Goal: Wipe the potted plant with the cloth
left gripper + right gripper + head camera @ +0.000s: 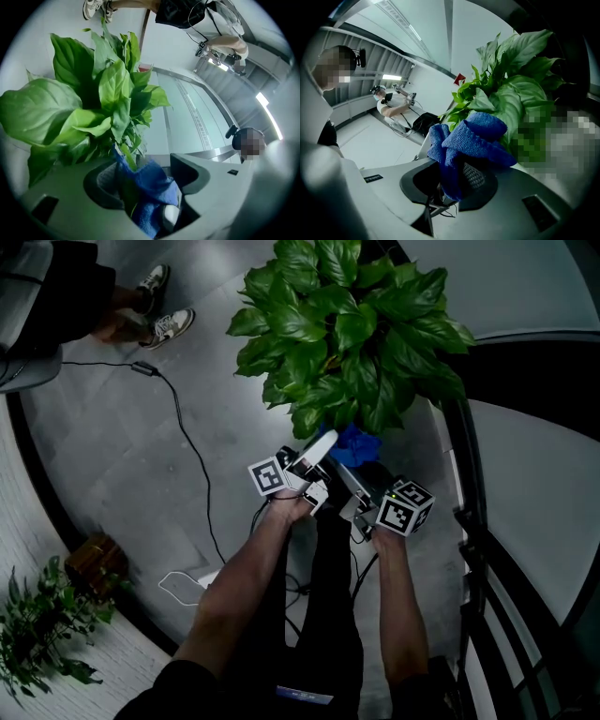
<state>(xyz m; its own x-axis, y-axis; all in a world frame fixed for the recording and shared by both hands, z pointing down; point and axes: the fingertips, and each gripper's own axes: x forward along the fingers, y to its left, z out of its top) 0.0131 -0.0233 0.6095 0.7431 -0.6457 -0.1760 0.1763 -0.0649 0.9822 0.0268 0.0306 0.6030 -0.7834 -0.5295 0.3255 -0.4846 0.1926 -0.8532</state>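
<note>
Right tongs (457,177) clamp the bunched cloth (354,442) at the centre of the head view, just under the plant (347,334), poised to wipe its lower foliage; left tongs (140,180) stand apart (a leaf (126,157) and cloth lie between), seemingly to keep that leaf in place.

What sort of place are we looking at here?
Probably a big public hall or lobby rather than a home: a wide grey floor, a curved railing and long ceiling light strips.
</note>
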